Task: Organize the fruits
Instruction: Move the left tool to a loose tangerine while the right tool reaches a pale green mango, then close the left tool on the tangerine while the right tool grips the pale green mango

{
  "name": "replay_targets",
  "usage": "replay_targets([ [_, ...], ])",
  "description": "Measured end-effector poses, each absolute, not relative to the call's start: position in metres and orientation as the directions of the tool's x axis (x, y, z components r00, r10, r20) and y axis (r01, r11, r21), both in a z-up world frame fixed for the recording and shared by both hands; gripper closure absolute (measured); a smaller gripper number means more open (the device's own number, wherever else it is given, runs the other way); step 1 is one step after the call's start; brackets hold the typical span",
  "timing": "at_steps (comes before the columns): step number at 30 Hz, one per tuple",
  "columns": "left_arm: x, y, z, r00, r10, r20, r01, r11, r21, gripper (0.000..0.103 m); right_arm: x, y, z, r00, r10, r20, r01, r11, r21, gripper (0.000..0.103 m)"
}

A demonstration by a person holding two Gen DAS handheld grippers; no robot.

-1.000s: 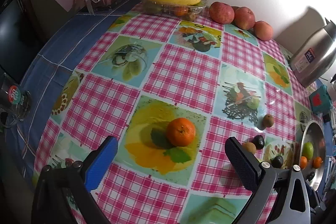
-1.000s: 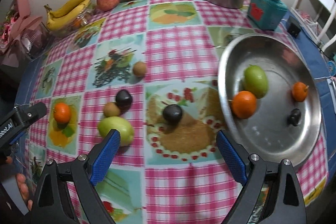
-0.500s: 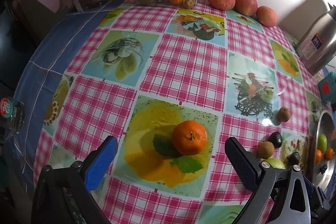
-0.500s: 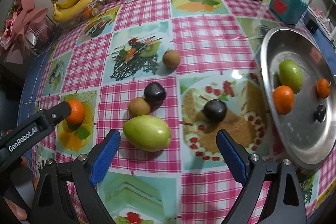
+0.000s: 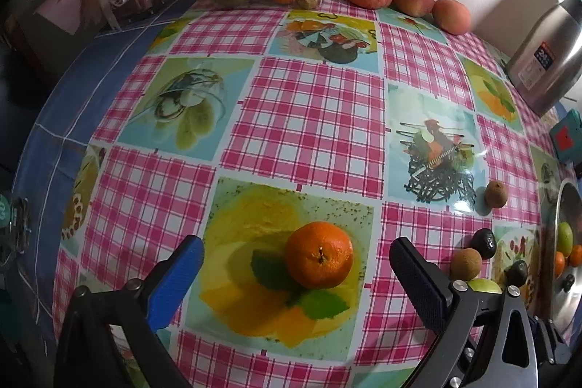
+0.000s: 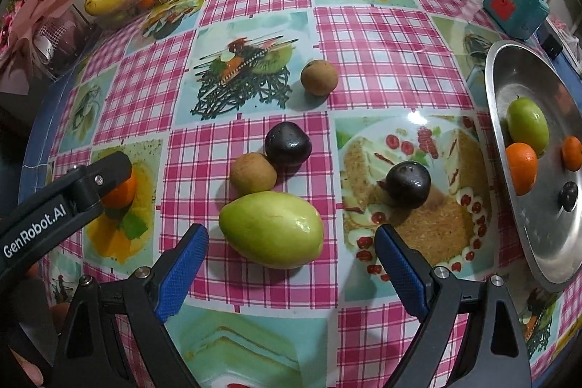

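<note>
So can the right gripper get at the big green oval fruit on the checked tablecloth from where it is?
Probably yes. The right gripper has its jaws wide open, with the big green oval fruit lying just ahead between them. Only the small brown round fruit touches its far side, away from the fingers.

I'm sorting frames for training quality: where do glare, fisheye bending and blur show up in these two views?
Left wrist view: sharp; the tablecloth bulges with fisheye bending, corners vignette black, a small glare spot lies beside the brown fruit. Right wrist view: also sharp; glare spots on the cloth near the metal plate, a soft sheen on the green mango, checks curving toward the edges.
</note>
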State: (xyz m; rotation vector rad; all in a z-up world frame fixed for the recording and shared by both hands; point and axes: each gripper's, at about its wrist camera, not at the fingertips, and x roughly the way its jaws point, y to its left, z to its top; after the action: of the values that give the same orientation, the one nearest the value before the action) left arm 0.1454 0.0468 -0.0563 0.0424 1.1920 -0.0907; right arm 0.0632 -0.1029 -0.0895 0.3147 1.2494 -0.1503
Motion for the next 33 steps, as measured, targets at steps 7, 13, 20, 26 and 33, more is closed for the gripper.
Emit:
replay_targets([
  [7,0.148,0.041,-0.062,0.374,-0.058,-0.926,0.134,0.991,-0.008,0.000,0.067,-0.099,-0.093,0.309,0.048,-0.950,0.282,0.949,0.140,0.010],
  [13,0.151,0.036,-0.067,0.357,-0.061,-0.932,0.155,0.988,-0.005,0.000,0.068,-0.099,-0.094,0.310,0.029,-0.950,0.287,0.950,0.122,0.010],
  [20,0.152,0.044,-0.066,0.342,-0.089,-0.935,0.122,0.991,-0.050,0.015,0.066,-0.103,-0.089,0.322,0.008,-0.947,0.293,0.950,0.108,0.012],
  [26,0.150,0.043,-0.063,0.317,-0.136,-0.939,0.133,0.986,-0.098,0.049,0.065,-0.104,-0.079,0.351,0.021,-0.936,0.270,0.955,0.122,0.034],
  [33,0.146,0.042,-0.060,0.309,-0.161,-0.937,0.137,0.983,-0.124,0.061,0.064,-0.101,-0.073,0.360,0.041,-0.932,0.250,0.958,0.139,0.048],
])
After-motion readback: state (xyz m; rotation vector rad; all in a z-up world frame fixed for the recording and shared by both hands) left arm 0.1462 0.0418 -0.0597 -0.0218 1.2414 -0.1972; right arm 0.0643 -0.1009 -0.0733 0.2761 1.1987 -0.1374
